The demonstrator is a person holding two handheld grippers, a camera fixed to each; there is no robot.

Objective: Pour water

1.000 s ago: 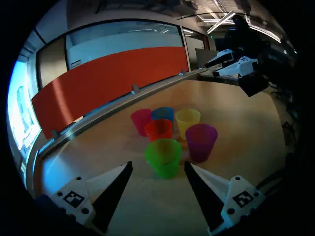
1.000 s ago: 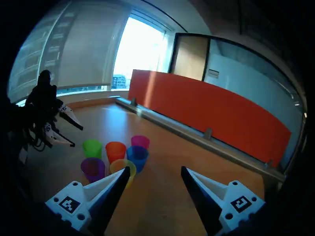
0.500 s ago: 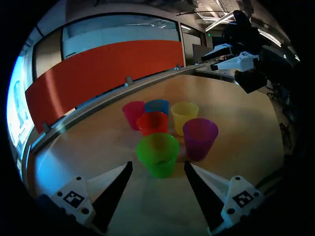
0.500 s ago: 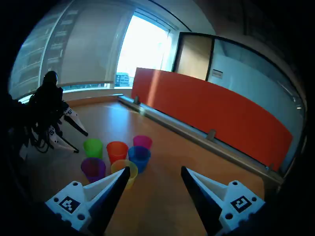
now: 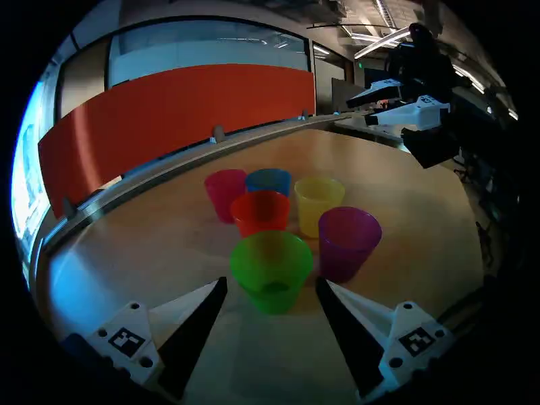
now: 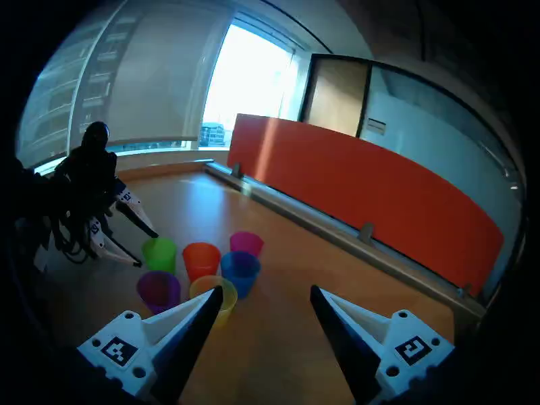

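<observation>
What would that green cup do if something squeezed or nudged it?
The green cup looks like thin translucent plastic, so probably light and squeezable. Its base is narrower than its rim, so a high push might tip it into the purple cup beside it.

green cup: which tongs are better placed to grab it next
Left, I'd say. The left tongs are open with the green cup just ahead between their tips. The right tongs, also open, sit on the far side, with the yellow cup nearer them.

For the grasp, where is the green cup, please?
Left gripper view: the green cup stands nearest, before the orange cup, left of the purple cup.
</observation>
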